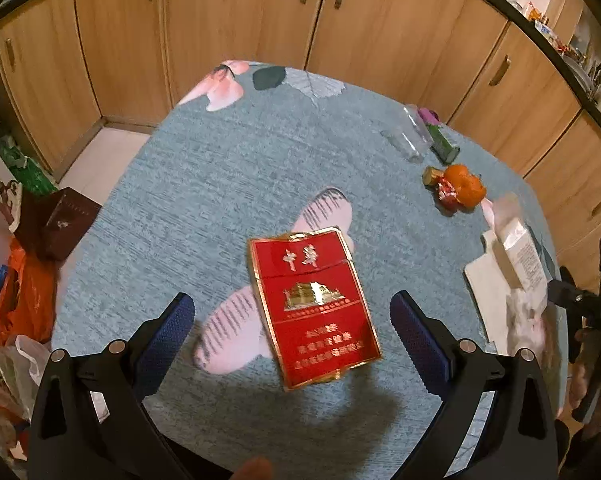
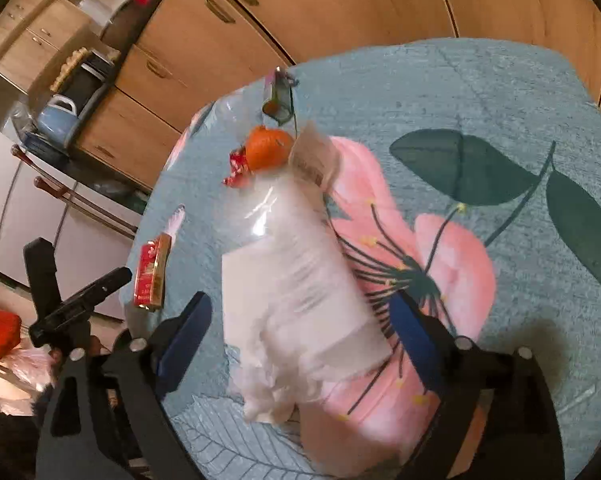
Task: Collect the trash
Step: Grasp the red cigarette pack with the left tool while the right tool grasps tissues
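We see the left gripper (image 1: 292, 336) low in the left wrist frame, blue pads (image 1: 168, 328) spread wide, nothing between them touching. The red cigarette pack (image 1: 314, 308) lies flat at frame centre on the table (image 1: 220, 168), between the pads with a gap on each side. Above the pack the teal floral cloth runs bare to the far edge at upper centre. Table's left edge curves down the left side; beyond it a dark brown box (image 1: 66, 222) and an orange bag (image 1: 20, 296) on the floor, lower left. At right: clear glass (image 1: 408, 136) and green lighter (image 1: 442, 144) just beside each other, orange fruit (image 1: 466, 190) touching a red candy wrapper (image 1: 446, 194), then a white plastic-wrapped packet (image 1: 516, 256) near the right edge.

In the right wrist frame the right gripper (image 2: 300, 328) has its fingers apart either side of that white packet (image 2: 300, 280), which is blurred; we cannot tell whether the pads touch it. A crumpled tissue (image 2: 272, 396) sits at its lower end. The pack (image 2: 152, 276) stands out at centre left near the table edge. Right half of this frame is bare cloth with a pink flower print.

Wooden cabinets (image 1: 240, 20) ring the table in both views; a blue kettle (image 2: 58, 118) sits on the counter upper left, white fridge (image 2: 16, 216) at left.
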Demonstrator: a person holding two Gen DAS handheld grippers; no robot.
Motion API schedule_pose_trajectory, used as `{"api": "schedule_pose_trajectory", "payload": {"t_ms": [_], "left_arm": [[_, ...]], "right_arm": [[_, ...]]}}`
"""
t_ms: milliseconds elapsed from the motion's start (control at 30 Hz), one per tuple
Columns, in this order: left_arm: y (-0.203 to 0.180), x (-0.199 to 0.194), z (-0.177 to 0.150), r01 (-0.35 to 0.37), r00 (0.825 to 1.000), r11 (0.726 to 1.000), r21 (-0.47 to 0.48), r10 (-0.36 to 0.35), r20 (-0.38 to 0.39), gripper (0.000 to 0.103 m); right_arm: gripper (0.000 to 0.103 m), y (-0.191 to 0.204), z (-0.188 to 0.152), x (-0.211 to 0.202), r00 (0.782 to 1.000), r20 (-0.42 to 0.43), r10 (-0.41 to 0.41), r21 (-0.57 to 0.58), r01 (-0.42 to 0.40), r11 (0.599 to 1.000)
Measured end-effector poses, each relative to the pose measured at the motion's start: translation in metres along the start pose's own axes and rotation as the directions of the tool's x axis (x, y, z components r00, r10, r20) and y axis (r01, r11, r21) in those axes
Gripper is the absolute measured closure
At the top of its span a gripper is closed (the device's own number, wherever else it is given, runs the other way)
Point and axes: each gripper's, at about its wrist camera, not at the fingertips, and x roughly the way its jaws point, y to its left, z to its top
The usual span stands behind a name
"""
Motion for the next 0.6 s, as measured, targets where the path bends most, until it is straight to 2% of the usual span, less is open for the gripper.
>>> {"api": "schedule_pose_trajectory", "payload": {"t_ms": [33,100,133,167,200,233,267,300,333,367,400,433,467,500,533,567,600], "left_arm": [[0.003,0.001,0.001,-0.008,1.000,1.000,-0.004,0.008,-0.003,0.009],[0.007,0.004,0.002,-0.005,1.000,1.000,-0.017,0.004,-0.016,0.009],[0.009,0.004,0.001,-0.003,1.000,1.000,-0.021,0.003,-0.020,0.009],[0.011,0.005,0.002,-0.008,1.000,1.000,-0.027,0.007,-0.023,0.009],[0.013,0.005,0.002,-0.010,1.000,0.999,-0.031,0.010,-0.022,0.009],[0.015,0.005,0.002,-0.011,1.000,0.999,-0.036,0.010,-0.021,0.009],[0.016,0.004,0.002,-0.011,1.000,0.999,-0.039,0.010,-0.019,0.009],[0.017,0.004,0.002,-0.010,1.000,0.999,-0.041,0.009,-0.017,0.009],[0.018,0.005,0.001,-0.011,1.000,0.999,-0.040,0.011,-0.018,0.009],[0.017,0.006,0.001,-0.012,1.000,0.999,-0.039,0.011,-0.020,0.009],[0.017,0.007,0.001,-0.010,1.000,0.999,-0.037,0.009,-0.024,0.009],[0.016,0.008,0.000,-0.007,1.000,0.999,-0.034,0.006,-0.028,0.009],[0.015,0.008,-0.002,-0.005,1.000,1.000,-0.029,0.004,-0.030,0.009],[0.014,0.008,-0.003,-0.006,1.000,1.000,-0.022,0.006,-0.028,0.009],[0.013,0.008,-0.004,-0.014,1.000,1.000,-0.015,0.013,-0.026,0.009],[0.013,0.008,-0.004,-0.018,0.999,1.000,-0.013,0.018,-0.026,0.009],[0.012,0.010,-0.005,-0.019,0.999,1.000,-0.010,0.018,-0.029,0.009]], "right_arm": [[0.016,0.007,0.002,-0.011,0.996,0.048,-0.074,-0.048,0.076,0.996],[0.019,0.027,-0.001,-0.027,0.987,0.101,-0.128,-0.136,0.141,0.981],[0.020,0.046,-0.004,-0.035,0.977,0.133,-0.165,-0.213,0.191,0.958],[0.022,0.067,-0.010,-0.036,0.966,0.153,-0.207,-0.300,0.245,0.922],[0.026,0.087,-0.021,-0.037,0.944,0.192,-0.267,-0.396,0.324,0.859],[0.028,0.106,-0.035,-0.035,0.908,0.253,-0.333,-0.472,0.416,0.777],[0.027,0.118,-0.048,-0.034,0.891,0.283,-0.356,-0.514,0.454,0.728],[0.028,0.124,-0.057,-0.029,0.904,0.266,-0.334,-0.546,0.427,0.721],[0.029,0.122,-0.060,-0.019,0.942,0.189,-0.277,-0.550,0.335,0.764],[0.041,0.118,-0.058,-0.003,0.953,0.132,-0.272,-0.543,0.299,0.785],[0.055,0.111,-0.060,0.011,0.942,0.112,-0.317,-0.542,0.325,0.775],[0.056,0.101,-0.057,0.025,0.925,0.098,-0.367,-0.525,0.361,0.770],[0.057,0.089,-0.057,0.031,0.923,0.073,-0.377,-0.505,0.361,0.784],[0.061,0.073,-0.054,0.039,0.928,0.030,-0.372,-0.456,0.344,0.821],[0.062,0.062,-0.052,0.037,0.944,0.011,-0.330,-0.410,0.305,0.860],[0.069,0.057,-0.050,0.032,0.945,0.009,-0.328,-0.393,0.304,0.868],[0.096,0.057,-0.051,0.030,0.948,0.002,-0.318,-0.388,0.294,0.873]]}}
